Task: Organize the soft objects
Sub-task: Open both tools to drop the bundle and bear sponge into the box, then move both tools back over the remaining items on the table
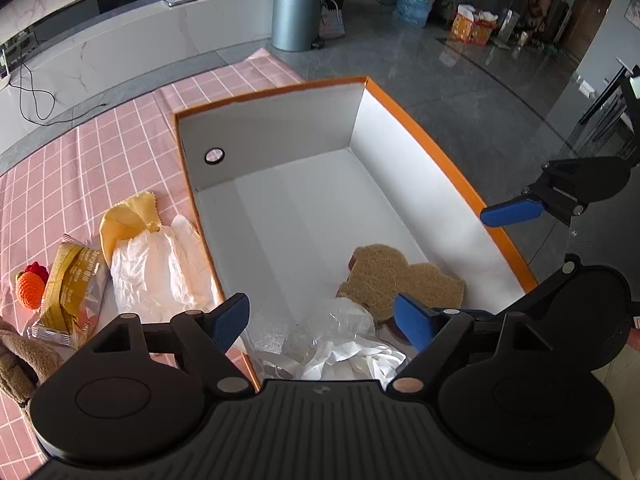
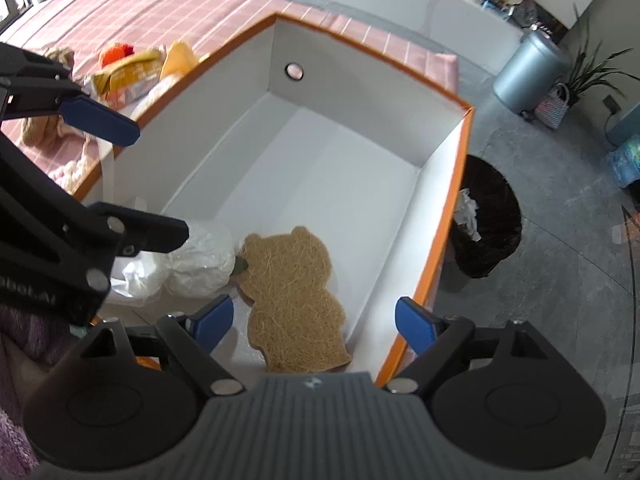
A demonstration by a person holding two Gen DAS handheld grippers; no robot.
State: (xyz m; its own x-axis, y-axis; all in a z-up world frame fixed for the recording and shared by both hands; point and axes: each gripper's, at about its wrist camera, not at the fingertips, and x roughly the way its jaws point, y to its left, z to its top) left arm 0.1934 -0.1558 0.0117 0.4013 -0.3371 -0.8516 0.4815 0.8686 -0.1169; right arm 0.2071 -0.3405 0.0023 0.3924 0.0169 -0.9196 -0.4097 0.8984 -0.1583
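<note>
An orange-rimmed white box (image 1: 420,128) (image 2: 460,184) stands on the pink checked cloth. Inside it lie a tan bear-shaped loofah pad (image 1: 404,280) (image 2: 292,292) and crumpled white plastic bags (image 1: 344,344) (image 2: 200,268). My left gripper (image 1: 324,322) is open and empty over the box's near end, above the bags. My right gripper (image 2: 312,322) is open and empty over the bear pad; it also shows in the left wrist view (image 1: 516,210). On the cloth left of the box lie a white bag (image 1: 160,268), a yellow cloth (image 1: 128,216), a snack packet (image 1: 68,288), an orange knitted toy (image 1: 30,288) and a brown plush (image 1: 20,364).
A dark waste basket (image 2: 488,220) stands on the floor right of the box. A grey bin (image 1: 296,12), a water bottle (image 1: 414,0) and a white counter (image 1: 120,48) are beyond the table.
</note>
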